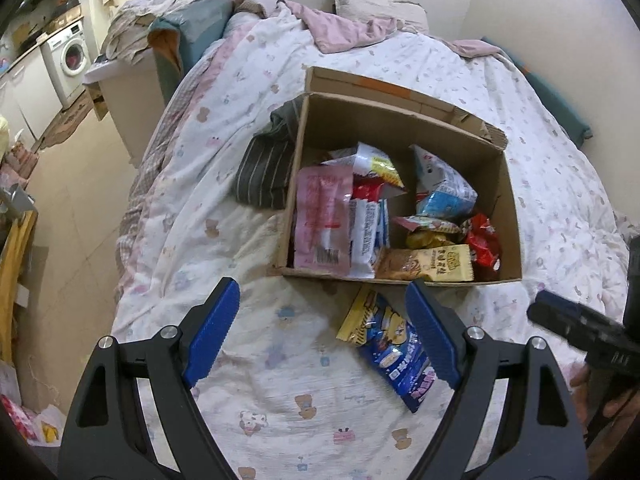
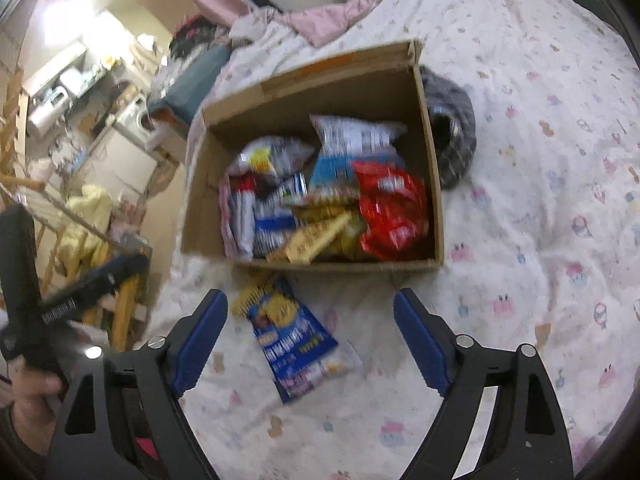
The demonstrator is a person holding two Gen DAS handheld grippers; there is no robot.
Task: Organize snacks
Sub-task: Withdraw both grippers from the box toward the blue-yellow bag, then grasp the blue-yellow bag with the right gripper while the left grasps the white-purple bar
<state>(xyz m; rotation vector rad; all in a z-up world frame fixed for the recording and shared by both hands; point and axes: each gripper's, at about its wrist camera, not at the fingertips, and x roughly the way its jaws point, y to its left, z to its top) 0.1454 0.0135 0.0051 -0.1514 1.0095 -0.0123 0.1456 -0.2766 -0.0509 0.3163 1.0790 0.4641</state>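
Observation:
An open cardboard box (image 1: 508,200) (image 2: 196,200) sits on the bed and holds several snack packets: a pink one (image 1: 320,216), a red one (image 1: 486,246) (image 2: 394,208), a yellow one (image 1: 436,266) and blue-and-white ones. One blue and yellow snack bag (image 1: 394,344) (image 2: 296,344) lies flat on the quilt just in front of the box. My left gripper (image 1: 324,336) hovers open above the quilt, its right finger over that bag's edge. My right gripper (image 2: 312,340) is open too, with the bag lying below between its fingers, untouched.
A dark striped garment (image 1: 264,168) (image 2: 452,128) lies against one side of the box. The patterned quilt (image 1: 280,380) covers the bed; pink bedding and pillows pile at the far end. A washing machine (image 1: 70,56) and the bare floor are off to the left.

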